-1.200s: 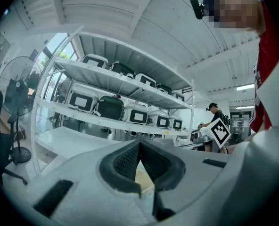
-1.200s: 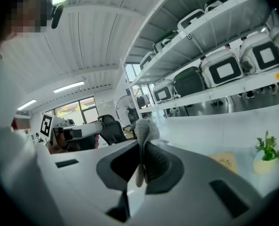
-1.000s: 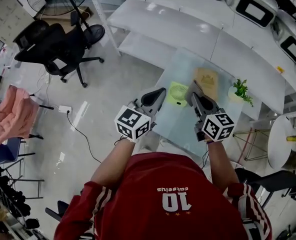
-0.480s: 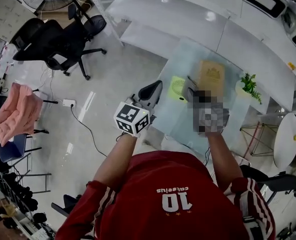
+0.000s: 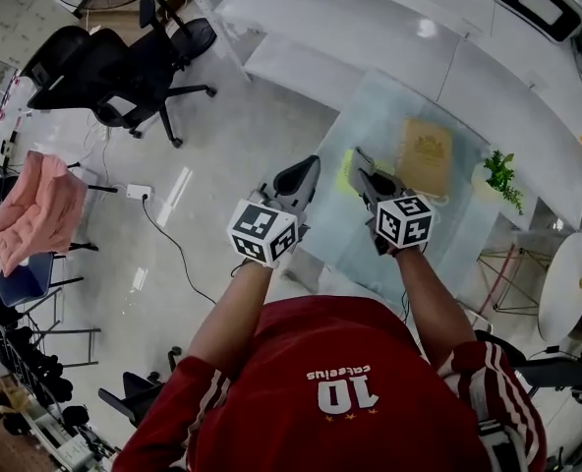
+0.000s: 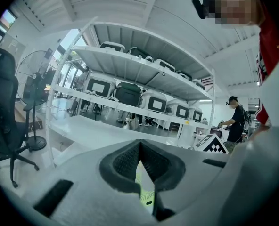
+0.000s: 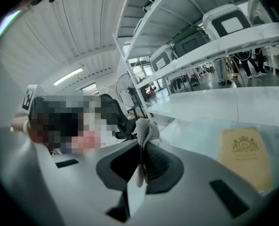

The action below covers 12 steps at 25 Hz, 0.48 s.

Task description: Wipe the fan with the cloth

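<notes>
Fan (image 5: 345, 172) is awaiting wiping — right gripper (image 5: 359, 157) is clutching the cloth (image 7: 143, 128) nearby, left gripper (image 5: 308, 167) idling clenched, empty; cloth needs lowering.

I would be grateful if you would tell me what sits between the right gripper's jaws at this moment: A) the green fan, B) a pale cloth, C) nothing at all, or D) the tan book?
B: in the right gripper view, the right gripper has its jaws pinched on a pale cloth, whose bunched end sticks up above them.
</notes>
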Tool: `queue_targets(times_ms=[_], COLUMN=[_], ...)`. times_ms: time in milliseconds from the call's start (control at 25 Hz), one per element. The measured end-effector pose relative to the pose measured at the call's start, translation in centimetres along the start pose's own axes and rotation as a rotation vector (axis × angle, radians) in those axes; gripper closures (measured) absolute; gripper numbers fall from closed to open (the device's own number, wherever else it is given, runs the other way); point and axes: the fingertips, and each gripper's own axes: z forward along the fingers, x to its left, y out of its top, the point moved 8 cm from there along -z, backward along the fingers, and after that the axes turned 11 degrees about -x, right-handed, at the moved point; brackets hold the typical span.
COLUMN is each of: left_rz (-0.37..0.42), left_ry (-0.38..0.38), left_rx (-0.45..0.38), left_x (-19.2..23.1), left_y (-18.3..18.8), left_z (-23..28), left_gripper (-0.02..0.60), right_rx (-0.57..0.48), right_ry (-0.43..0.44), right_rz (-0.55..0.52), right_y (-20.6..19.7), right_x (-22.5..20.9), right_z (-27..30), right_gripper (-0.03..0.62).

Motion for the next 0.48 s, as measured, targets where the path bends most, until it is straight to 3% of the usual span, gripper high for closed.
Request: queue_targets(times_ms=[480], left_rz=[0.001], left_ry=[0.08], left_rx=[0.005], left_x=[1.3], left_y=[-0.6], left_z=[-0.3], left_gripper=[0.583], right_rx=[0.038], right_ry=[-0.011], right_rz=[0.017], right_y=[-2.3], right_x=[-1.3], right_z=[4.2], right_gripper=[0.576])
